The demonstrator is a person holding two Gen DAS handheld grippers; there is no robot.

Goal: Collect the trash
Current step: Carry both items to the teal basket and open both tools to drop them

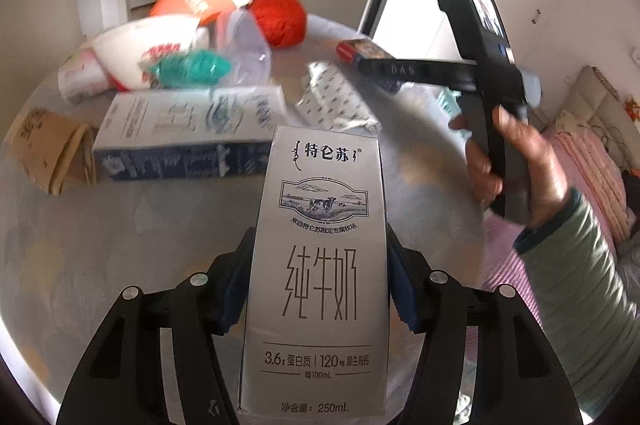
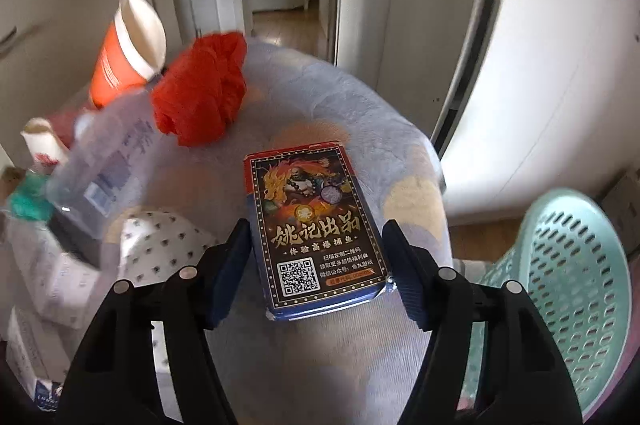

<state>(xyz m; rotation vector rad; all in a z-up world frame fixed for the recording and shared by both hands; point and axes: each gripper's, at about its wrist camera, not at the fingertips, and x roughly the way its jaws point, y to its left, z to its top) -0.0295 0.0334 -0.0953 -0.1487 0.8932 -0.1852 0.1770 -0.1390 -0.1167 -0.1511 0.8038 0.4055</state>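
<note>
A grey milk carton (image 1: 320, 265) is filling the lower left wrist view, its base running off the bottom edge and its body hiding the table (image 1: 140, 225) behind it. Motion is blurring the long blue-and-white box (image 1: 188, 133), leaving its print unreadable, and smearing the green wad (image 1: 192, 67) and clear plastic (image 1: 244, 49). In the right wrist view, a clear bottle (image 2: 108, 161) is blurring at left, its label illegible. The green laundry basket (image 2: 576, 289) is being cut off by the frame's right rim. Whether the right jaws are touching the card box (image 2: 312, 225) cannot be told.
</note>
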